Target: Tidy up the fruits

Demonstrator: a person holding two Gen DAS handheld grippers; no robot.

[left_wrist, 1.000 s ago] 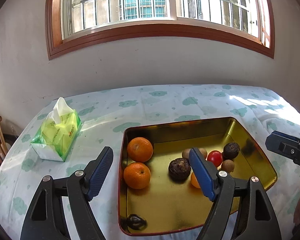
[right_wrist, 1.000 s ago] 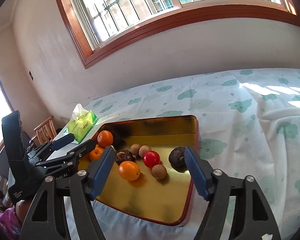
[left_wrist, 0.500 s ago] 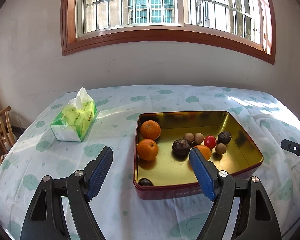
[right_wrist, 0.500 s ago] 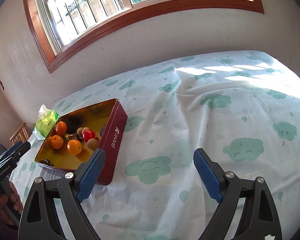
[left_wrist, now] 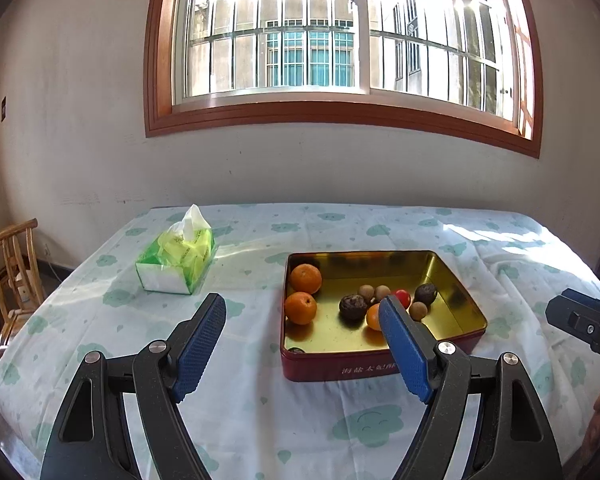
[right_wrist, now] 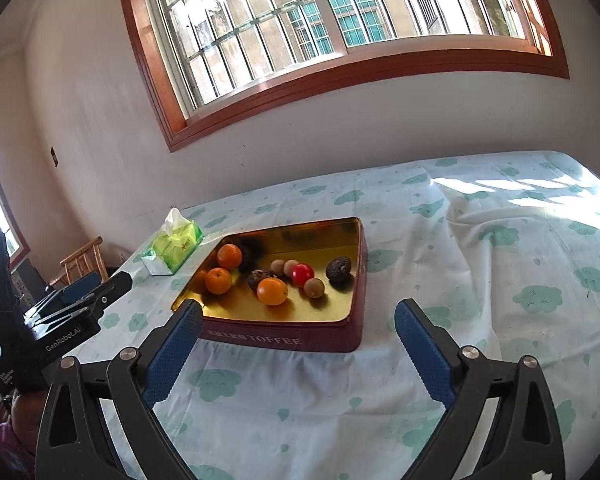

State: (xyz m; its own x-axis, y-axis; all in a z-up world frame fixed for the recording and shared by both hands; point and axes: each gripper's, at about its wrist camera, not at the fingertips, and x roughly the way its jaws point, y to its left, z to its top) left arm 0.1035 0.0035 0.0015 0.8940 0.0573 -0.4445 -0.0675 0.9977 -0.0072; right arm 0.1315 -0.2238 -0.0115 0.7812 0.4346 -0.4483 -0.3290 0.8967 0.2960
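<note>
A red tin with a gold inside (left_wrist: pixel 456 280) (right_wrist: pixel 352 280) stands on the table. In it lie three oranges (left_wrist: pixel 305 278) (right_wrist: pixel 272 291), a red tomato (left_wrist: pixel 403 297) (right_wrist: pixel 302 274), dark wrinkled fruits (left_wrist: pixel 352 306) (right_wrist: pixel 338 269) and small brown round fruits (right_wrist: pixel 313 288). My left gripper (left_wrist: pixel 302 322) is open and empty, held back above the table in front of the tin. My right gripper (right_wrist: pixel 298 330) is open and empty, also short of the tin's near wall. Each gripper shows at the edge of the other's view (left_wrist: pixel 584 320) (right_wrist: pixel 80 292).
A green tissue pack (left_wrist: pixel 176 256) (right_wrist: pixel 172 246) stands left of the tin. The table has a pale cloth with green cloud prints (left_wrist: pixel 260 400). A wooden chair (left_wrist: pixel 14 272) is off the left edge. A wall with a window is behind.
Both grippers have pulled back and up from the tin, which now looks smaller and farther. The right view swung away to the right and back. Both stayed open and empty.
</note>
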